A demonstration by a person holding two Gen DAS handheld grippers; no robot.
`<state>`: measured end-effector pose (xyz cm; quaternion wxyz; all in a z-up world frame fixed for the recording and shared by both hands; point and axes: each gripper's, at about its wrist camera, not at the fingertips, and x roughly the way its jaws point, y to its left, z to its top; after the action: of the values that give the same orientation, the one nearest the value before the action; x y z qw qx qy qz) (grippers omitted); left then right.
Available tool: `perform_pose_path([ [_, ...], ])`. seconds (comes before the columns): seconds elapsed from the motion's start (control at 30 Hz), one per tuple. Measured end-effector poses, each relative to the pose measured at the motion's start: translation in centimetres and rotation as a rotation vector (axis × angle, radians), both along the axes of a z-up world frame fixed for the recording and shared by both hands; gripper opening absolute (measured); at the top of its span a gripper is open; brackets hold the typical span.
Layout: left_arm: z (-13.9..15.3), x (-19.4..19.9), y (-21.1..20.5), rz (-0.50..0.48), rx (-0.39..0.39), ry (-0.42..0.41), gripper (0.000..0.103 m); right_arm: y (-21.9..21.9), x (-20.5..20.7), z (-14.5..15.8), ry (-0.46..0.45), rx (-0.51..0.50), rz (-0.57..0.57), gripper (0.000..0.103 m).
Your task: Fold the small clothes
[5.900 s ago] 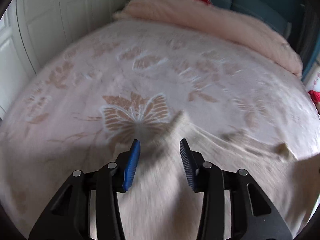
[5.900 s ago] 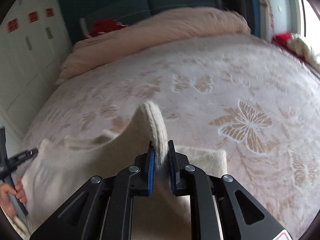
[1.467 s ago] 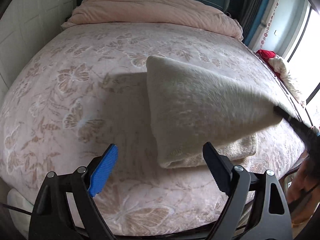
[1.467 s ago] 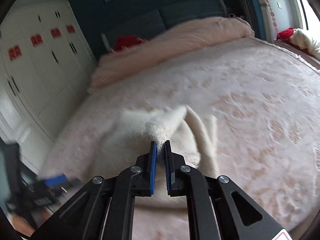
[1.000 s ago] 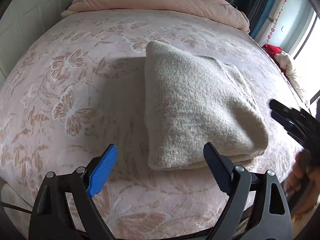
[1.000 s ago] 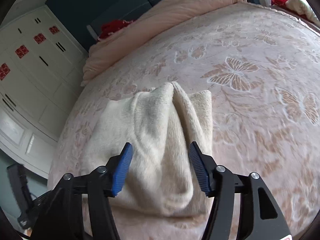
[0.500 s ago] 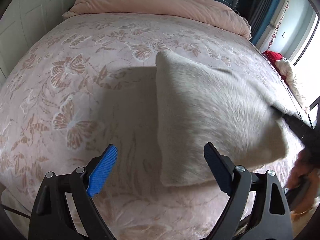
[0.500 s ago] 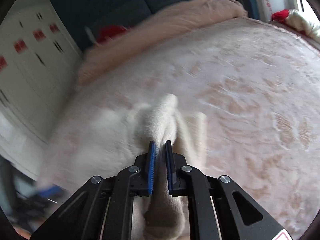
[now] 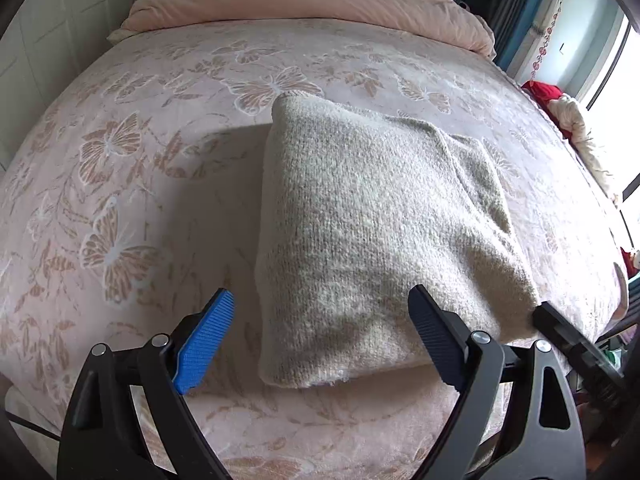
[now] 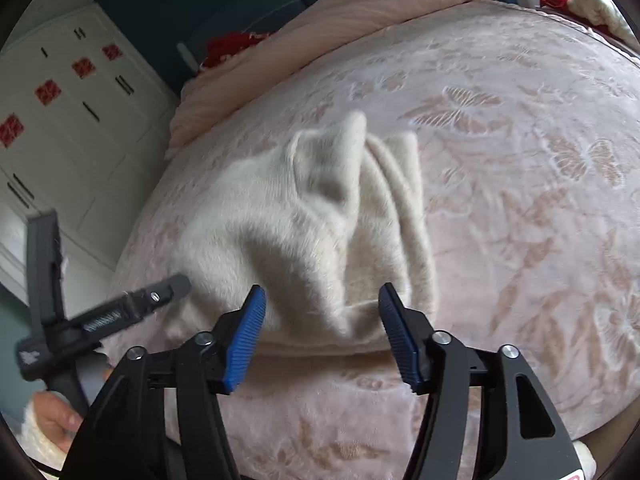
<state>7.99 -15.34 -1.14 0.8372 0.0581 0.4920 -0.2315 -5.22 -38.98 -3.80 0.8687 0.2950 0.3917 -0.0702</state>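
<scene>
- Folded cream knit sweater (image 9: 372,232) lies on the bed (image 9: 132,184), on a pink bedspread with a butterfly pattern, near the bed's front edge.
- In the left wrist view the sweater is a thick, roughly rectangular stack; its near folded edge sits just ahead of the fingertips.
- Left gripper (image 9: 320,340): jaws spread wide, nothing between the pads. The blue-padded finger (image 9: 204,340) hangs over bare bedspread; the dark finger (image 9: 436,340) overlaps the sweater's near right corner in the picture. Contact there cannot be told.
- Right gripper (image 10: 320,332): jaws opening, pads well apart. The sweater's near edge shows in the gap between them; neither pad presses on it.
- In the right wrist view the top layer (image 10: 332,168) of the sweater stands up in a peak with loose ridges beside it; this part is motion-blurred.
- The left gripper's finger also shows at the left of the right wrist view, its tip at the sweater's edge; a hand (image 10: 52,420) holds its handle.
- Rolled pink duvet (image 9: 304,4) lies across the head of the bed; a white wardrobe (image 10: 64,128) stands beside the bed.
</scene>
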Motion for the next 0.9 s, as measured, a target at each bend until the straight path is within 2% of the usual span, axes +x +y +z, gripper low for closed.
perform_pose_path([
  [0.03,-0.1,-0.1,-0.1,0.002,0.018,0.002,0.086,0.2,0.6,-0.7,0.016,-0.017,0.006,0.051],
  [0.07,-0.1,-0.2,-0.1,0.001,0.030,0.002,0.086,0.1,1.1,-1.3,0.030,-0.029,0.003,0.011],
  [0.13,-0.1,-0.5,-0.1,-0.002,0.054,-0.006,0.086,-0.3,1.1,-1.9,0.033,0.021,-0.013,0.009],
  [0.17,0.0,-0.6,-0.1,-0.004,0.064,-0.012,0.086,-0.6,0.6,-1.2,-0.004,0.024,-0.044,0.008],
  [0.27,0.1,-0.7,0.2,-0.007,0.077,-0.031,0.086,-1.0,-1.4,1.8,-0.077,-0.068,-0.094,0.008],
  [0.33,-0.1,-0.7,0.2,-0.011,0.078,-0.029,0.087,-1.2,-1.7,1.4,-0.044,-0.096,-0.097,0.008],
  [0.4,-0.5,-0.8,-0.1,-0.012,0.081,-0.017,0.087,-1.6,-0.8,-1.8,0.048,-0.109,-0.083,0.008],
  [0.47,-0.6,-0.8,-0.3,-0.009,0.083,-0.003,0.087,-1.3,-0.6,-3.7,0.052,-0.106,-0.063,0.009],
  [0.53,-0.6,-0.9,-0.2,-0.016,0.066,0.014,0.087,-0.7,-0.2,-2.9,0.047,-0.132,-0.037,0.012],
  [0.6,-0.4,-0.7,0.3,-0.016,0.013,0.042,0.089,-0.8,-0.3,-1.6,0.023,-0.106,-0.044,0.019],
  [0.63,-0.4,-0.5,0.6,-0.009,-0.016,0.058,0.090,-1.1,-0.5,-1.0,0.012,-0.094,-0.055,0.027],
  [0.67,-0.5,-0.1,0.8,-0.002,-0.046,0.075,0.091,-1.5,-0.7,-0.2,-0.006,-0.095,-0.071,0.042],
  [0.73,-0.8,0.8,1.0,0.015,-0.082,0.110,0.091,-2.2,-0.9,1.1,-0.025,-0.120,-0.109,0.059],
  [0.9,-1.7,2.5,1.6,0.071,-0.133,0.167,0.091,-4.2,2.0,1.0,-0.033,-0.021,-0.064,0.059],
])
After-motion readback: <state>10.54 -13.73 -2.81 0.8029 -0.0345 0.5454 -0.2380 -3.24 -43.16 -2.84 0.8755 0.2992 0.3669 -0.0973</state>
